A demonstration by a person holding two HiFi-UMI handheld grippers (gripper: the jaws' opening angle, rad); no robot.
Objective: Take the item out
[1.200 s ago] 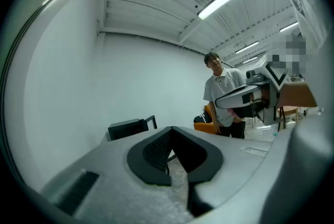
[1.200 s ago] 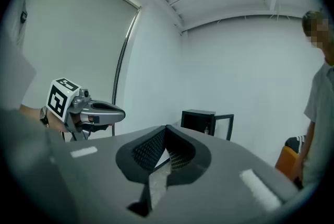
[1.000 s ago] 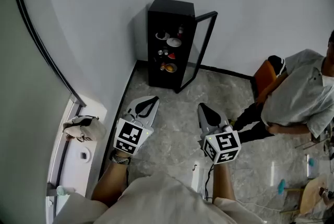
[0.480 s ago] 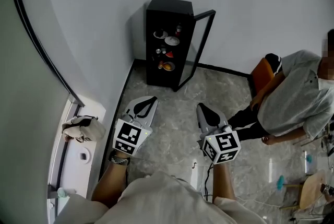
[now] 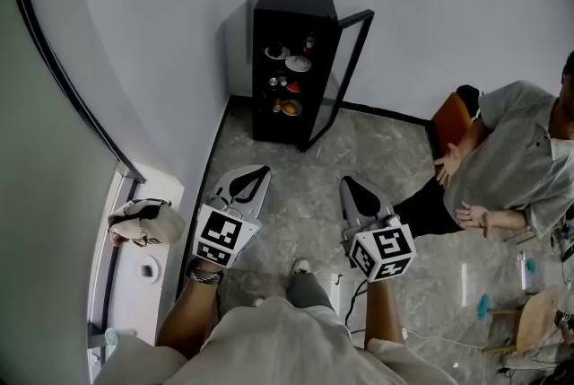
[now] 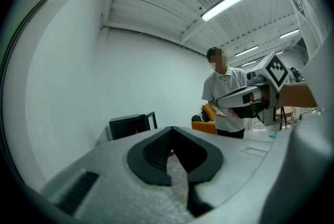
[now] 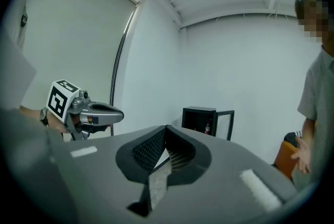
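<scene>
A black cabinet [image 5: 269, 42] stands against the far wall with its glass door [image 5: 348, 60] swung open to the right. Its shelves hold a white plate [image 5: 298, 64], a small red bottle [image 5: 310, 41] and a dish of orange food [image 5: 289, 108]. My left gripper [image 5: 260, 170] and right gripper [image 5: 348, 183] hover side by side over the marble floor, well short of the cabinet, both shut and holding nothing. The cabinet [image 6: 128, 126] appears small beyond the left gripper [image 6: 172, 129] in the left gripper view. It also shows as the cabinet [image 7: 201, 116] past the right gripper [image 7: 166, 128].
A person [image 5: 511, 159] sits at the right on an orange chair [image 5: 451, 118], hands raised. A bag [image 5: 143, 222] lies on the white sill at the left. My shoe [image 5: 300, 267] and a cable [image 5: 359, 302] are on the floor below the grippers. A wooden stool [image 5: 538, 320] stands at lower right.
My foot has come forward into view between the grippers. The seated person has lifted both hands. The grippers keep their places and stay shut.
</scene>
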